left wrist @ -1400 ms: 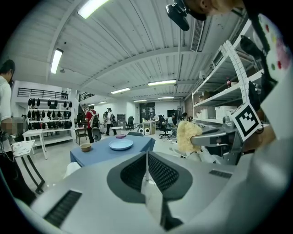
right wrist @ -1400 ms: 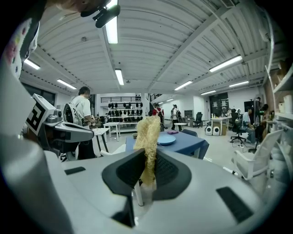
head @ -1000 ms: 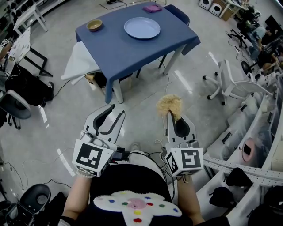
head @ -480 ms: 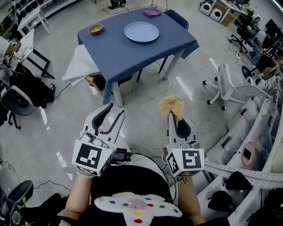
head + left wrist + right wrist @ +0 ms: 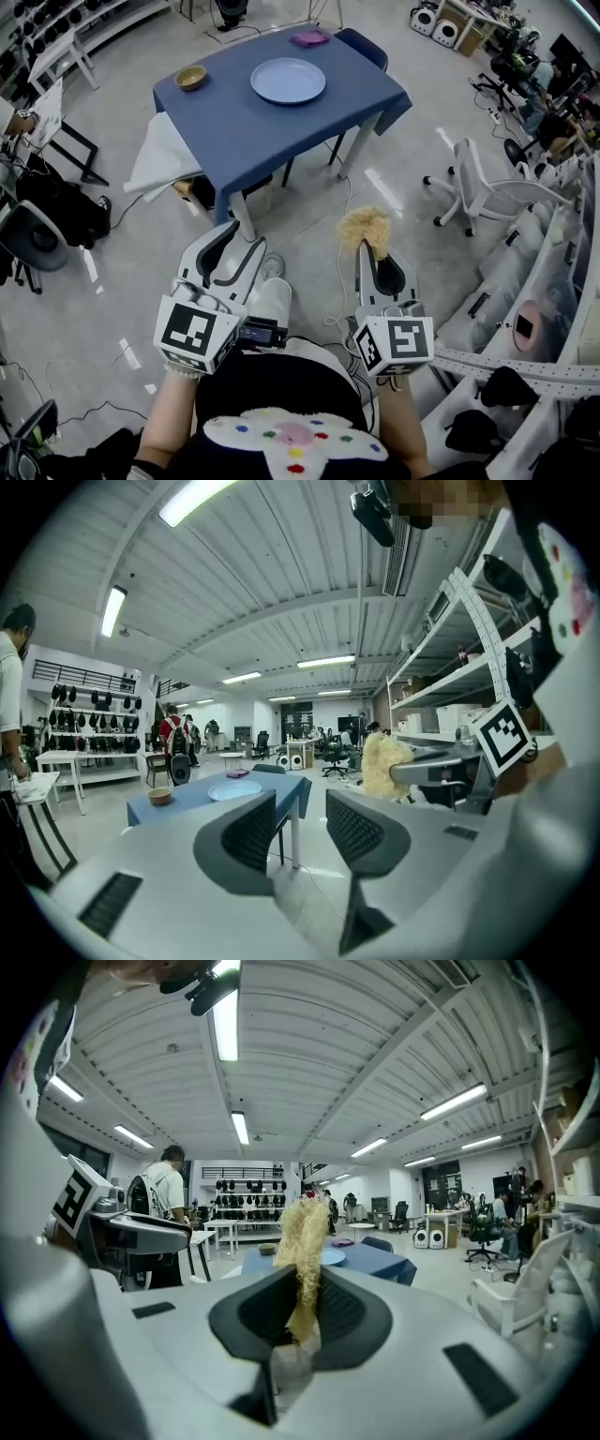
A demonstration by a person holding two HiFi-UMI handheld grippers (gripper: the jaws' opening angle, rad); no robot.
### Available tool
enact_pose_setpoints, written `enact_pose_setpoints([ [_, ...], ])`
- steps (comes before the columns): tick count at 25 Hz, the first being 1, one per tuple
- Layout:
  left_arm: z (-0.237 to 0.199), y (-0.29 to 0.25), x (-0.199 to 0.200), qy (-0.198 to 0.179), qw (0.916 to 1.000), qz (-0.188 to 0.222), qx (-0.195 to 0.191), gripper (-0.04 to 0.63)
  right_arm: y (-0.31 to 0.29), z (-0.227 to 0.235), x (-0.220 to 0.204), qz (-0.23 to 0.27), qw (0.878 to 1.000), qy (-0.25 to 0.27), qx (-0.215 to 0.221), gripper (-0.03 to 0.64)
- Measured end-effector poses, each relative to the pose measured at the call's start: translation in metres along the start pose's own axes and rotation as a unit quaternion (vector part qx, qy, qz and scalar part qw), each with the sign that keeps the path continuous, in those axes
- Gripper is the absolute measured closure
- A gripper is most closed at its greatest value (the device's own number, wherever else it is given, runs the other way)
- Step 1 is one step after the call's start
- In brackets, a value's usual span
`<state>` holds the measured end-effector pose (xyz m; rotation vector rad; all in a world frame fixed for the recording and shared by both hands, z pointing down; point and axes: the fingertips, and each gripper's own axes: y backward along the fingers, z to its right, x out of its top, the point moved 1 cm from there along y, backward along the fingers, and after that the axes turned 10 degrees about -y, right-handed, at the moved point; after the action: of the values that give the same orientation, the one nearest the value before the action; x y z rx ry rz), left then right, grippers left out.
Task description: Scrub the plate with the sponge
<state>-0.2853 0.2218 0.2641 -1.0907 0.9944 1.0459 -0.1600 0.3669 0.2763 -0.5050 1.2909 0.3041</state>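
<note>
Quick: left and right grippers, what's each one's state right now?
Left gripper: open, nothing between its jaws, which have just been opening.
Right gripper: closed on the yellow sponge.

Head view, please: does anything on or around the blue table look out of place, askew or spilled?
Nothing looks spilled or damaged: the plate and bowl sit flat on the blue table. Only a white sheet beside its left edge in this view hangs tilted.
</note>
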Motion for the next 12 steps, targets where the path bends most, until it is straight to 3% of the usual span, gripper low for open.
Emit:
enact_pose_setpoints([
  [12,-0.049,-0.08,-0.011,0.01,0.9996,-0.003,-0.025,0.431,-0.083,0.021,0.015,0.003,1.0,0.012,-0.019,0.568],
])
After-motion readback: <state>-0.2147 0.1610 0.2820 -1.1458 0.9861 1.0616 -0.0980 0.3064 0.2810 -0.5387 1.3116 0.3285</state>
